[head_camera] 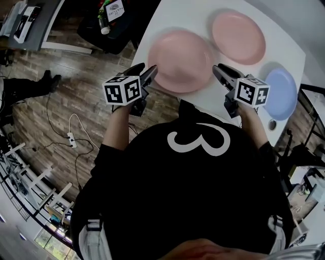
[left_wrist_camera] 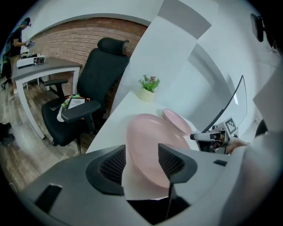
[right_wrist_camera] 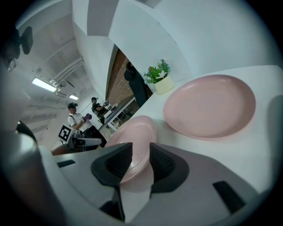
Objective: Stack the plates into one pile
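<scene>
Both grippers released at the near pink plate.
The left gripper (head_camera: 151, 71) and the right gripper (head_camera: 219, 70) hold their jaws apart at opposite rims of the near pink plate (head_camera: 180, 61) on the white table (head_camera: 177, 14). A second pink plate (head_camera: 237, 36) lies just beside it, and a blue plate (head_camera: 281, 94) sits farther right.

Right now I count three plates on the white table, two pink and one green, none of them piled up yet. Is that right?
Not quite: the third plate is blue, not green. The head view shows the blue plate near the right edge of the white table, with the near pink plate and the far pink plate to its left. The rest stands: three plates, none piled up yet.
</scene>
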Demonstrator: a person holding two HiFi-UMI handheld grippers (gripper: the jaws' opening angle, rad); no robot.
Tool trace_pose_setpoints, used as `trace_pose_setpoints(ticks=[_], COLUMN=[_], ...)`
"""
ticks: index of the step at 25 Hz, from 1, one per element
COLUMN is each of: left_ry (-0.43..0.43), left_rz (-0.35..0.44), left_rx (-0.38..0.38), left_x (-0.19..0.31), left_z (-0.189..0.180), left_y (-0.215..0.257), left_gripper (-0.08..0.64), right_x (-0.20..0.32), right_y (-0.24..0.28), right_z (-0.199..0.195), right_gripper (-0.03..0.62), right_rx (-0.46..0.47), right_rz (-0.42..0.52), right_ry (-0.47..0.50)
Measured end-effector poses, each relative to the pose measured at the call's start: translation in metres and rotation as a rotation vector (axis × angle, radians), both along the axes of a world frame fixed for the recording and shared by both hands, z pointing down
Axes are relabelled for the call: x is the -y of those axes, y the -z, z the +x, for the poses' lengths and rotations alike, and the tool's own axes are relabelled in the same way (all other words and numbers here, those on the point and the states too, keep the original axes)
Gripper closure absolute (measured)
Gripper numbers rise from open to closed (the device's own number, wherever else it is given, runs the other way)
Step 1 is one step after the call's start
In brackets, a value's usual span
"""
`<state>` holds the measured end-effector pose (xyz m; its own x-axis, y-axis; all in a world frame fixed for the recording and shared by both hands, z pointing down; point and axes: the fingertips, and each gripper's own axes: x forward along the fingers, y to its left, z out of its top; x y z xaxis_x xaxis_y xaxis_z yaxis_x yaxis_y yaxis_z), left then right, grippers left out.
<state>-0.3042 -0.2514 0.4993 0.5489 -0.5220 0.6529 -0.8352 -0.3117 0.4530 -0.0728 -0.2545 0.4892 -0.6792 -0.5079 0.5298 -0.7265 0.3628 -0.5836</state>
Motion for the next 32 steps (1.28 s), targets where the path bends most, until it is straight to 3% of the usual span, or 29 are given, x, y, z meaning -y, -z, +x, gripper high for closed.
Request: trace_pose_setpoints(ticks=[9,18,32], left_ry=[0.072,0.074,0.137], left_rz=[-0.071,-0.102,-0.152], left_rx=[-0.031,0.002,-0.068], left_x=[0.002,0.000,0.000], left_z=[-0.006,-0.003,-0.007], left_y=[-0.023,-0.035,-0.036], left_gripper=[0.351,0.463,0.485], right_x=[-0.005,-0.003,-0.001], right_y=[-0.036,-0.044,-0.045], right_z=[-0.008,-0.006,-0.010], right_gripper=[0.479,0.479,0.505], right_rx=[-0.014,-0.027,-0.001], right_rz=[-0.084,-0.104,-0.138], right_ry=[-0.037,-0.057,-0.100])
